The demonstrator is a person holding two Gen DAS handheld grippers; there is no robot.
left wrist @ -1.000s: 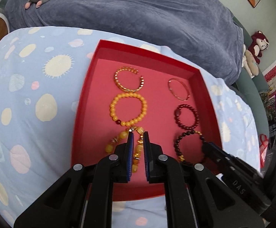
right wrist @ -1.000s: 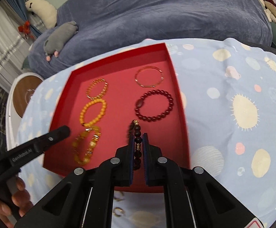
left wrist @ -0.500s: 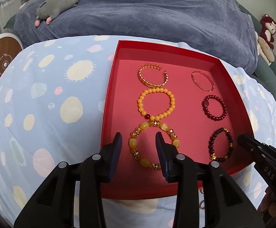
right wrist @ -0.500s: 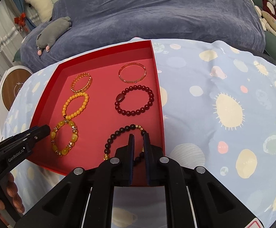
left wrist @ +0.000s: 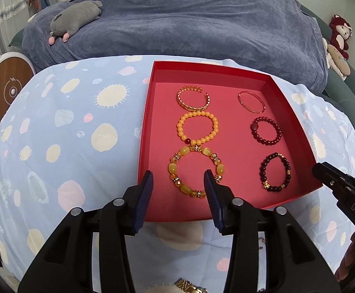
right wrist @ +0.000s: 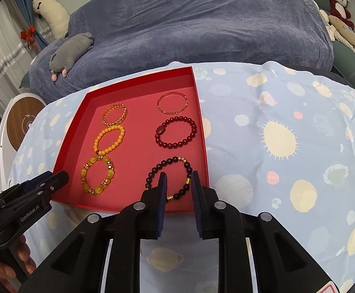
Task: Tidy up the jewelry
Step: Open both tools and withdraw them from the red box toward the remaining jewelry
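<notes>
Six bracelets lie in two columns in the red tray (left wrist: 148, 122), frame centre. Left gripper (left wrist: 178, 179) and right gripper (right wrist: 177, 179), both wide and empty, suggest placement complete; next, fetch the gold watch (left wrist: 189, 288) at bottom edge.

In the lower middle of the frame, the right gripper (right wrist: 178, 178) hangs with fingers (right wrist: 162, 188) parted over the dark beaded bracelet (right wrist: 169, 179), which lies in the red tray's (right wrist: 138, 84) near right corner. The left gripper (right wrist: 55, 182) shows at lower left.
</notes>
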